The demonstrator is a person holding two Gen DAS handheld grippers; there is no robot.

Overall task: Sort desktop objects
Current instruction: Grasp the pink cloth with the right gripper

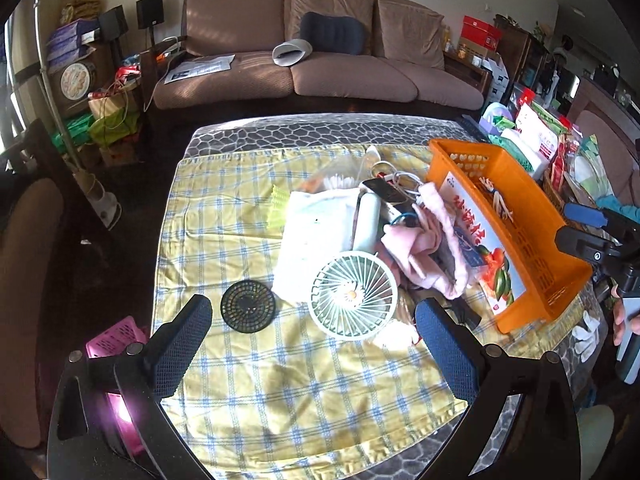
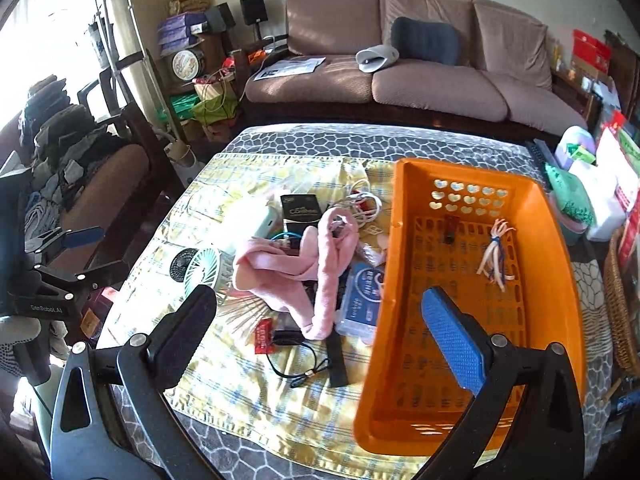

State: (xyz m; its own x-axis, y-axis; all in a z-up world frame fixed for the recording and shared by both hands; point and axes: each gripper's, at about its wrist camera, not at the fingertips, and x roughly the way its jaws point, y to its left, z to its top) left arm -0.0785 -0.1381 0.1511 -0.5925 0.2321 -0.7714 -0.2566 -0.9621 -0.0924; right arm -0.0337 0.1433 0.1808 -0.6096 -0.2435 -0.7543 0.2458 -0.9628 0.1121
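The left gripper [image 1: 314, 354] hangs with jaws spread and empty over the near edge of the checked cloth [image 1: 256, 384], just short of the black disc [image 1: 248, 306] and white fan [image 1: 352, 294]. Mid-cloth lies a clutter heap with a pink towel [image 2: 296, 268]. The right gripper [image 2: 320, 336], likewise agape and empty, hovers at the orange basket [image 2: 556, 280] on the tabletop's right edge.

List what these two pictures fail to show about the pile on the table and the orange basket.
- Left wrist view: a printed card leaning inside the orange basket hides its floor.
- Both views: the pink cloth covers the things under it.
- Right wrist view: the small dark thing in the basket is too small to name.
- Left wrist view: the pink crate is hidden behind the left gripper.
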